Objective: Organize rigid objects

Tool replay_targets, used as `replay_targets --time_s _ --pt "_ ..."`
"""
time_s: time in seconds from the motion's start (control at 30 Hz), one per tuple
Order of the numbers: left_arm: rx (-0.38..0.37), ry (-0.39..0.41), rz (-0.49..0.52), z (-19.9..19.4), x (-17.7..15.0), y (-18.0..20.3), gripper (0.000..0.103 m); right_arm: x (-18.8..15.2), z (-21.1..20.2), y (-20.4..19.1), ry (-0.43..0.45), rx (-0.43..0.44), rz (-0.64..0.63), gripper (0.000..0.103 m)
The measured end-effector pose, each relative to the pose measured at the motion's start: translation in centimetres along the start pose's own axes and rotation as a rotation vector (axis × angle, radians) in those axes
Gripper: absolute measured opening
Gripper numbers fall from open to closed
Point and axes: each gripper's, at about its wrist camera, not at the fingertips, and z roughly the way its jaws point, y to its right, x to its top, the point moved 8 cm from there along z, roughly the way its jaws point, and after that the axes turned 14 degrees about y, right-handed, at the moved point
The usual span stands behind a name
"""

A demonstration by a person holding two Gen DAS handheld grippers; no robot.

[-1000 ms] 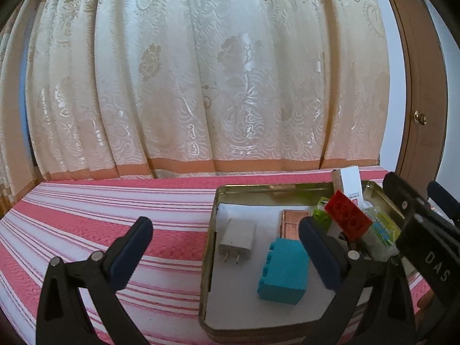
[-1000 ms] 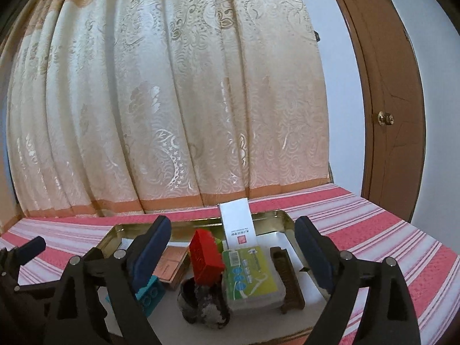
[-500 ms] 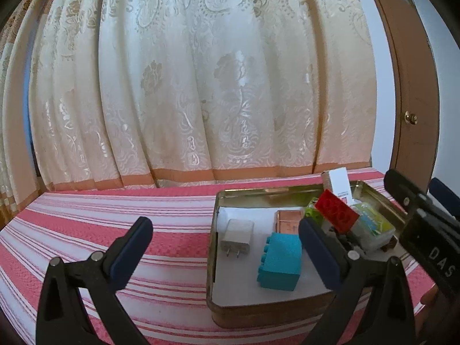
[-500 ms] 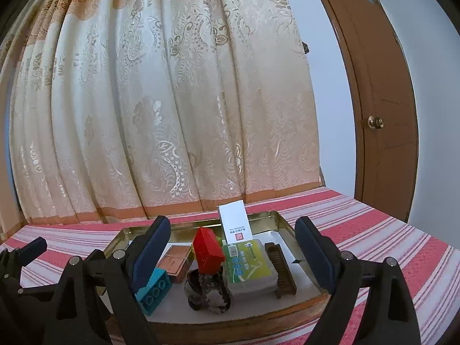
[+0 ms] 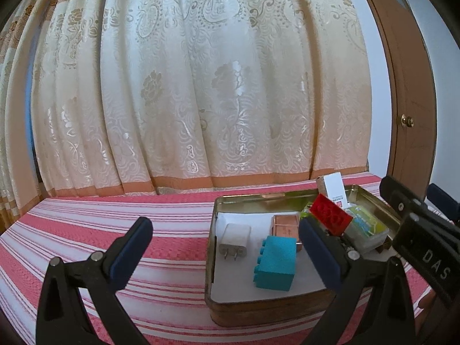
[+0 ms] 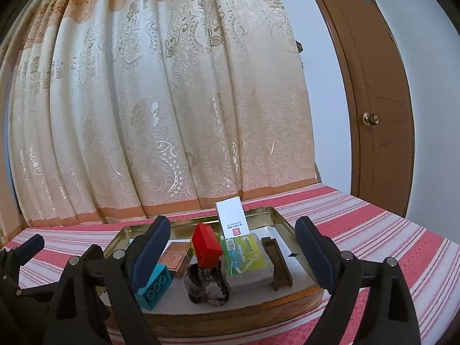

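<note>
As both claws back off, tin (image 6: 276, 214) recedes, contents unmoved.

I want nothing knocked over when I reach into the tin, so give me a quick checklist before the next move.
1. Left gripper jaws open and empty: ok.
2. Right gripper jaws open and empty: ok.
3. Metal tin sits flat on the striped cloth: ok.
4. Red block stable: not ok, it perches tilted on the dark lumpy object.
5. White box stable: cannot tell, it stands upright at the tin's back wall.
6. Teal block and white charger free to grasp: ok, each lies apart on the tin's white liner.
</note>
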Motion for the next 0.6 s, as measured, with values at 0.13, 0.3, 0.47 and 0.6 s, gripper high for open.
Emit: replay_targets --time_s 0.13,0.3,0.47,0.6 --pt "0.0 -0.007 -0.002 -0.07 -0.09 -0.06 0.103 -0.01 -0.01 0.01 -0.003 0.003 -0.001 0.09" --pt "0.024 -0.03 -0.009 0.08 -0.39 -0.49 0.103 -0.03 0.02 -0.04 -0.004 0.004 -0.001 0.09" --pt "0.017 -0.026 -0.001 0.12 -0.41 -0.37 0.103 -0.12 0.02 -0.14 -0.008 0.006 -0.003 0.09" --pt "0.012 -0.023 0.007 0.05 -0.4 -0.21 0.103 -0.17 0.09 0.01 -0.011 0.003 -0.002 0.09"
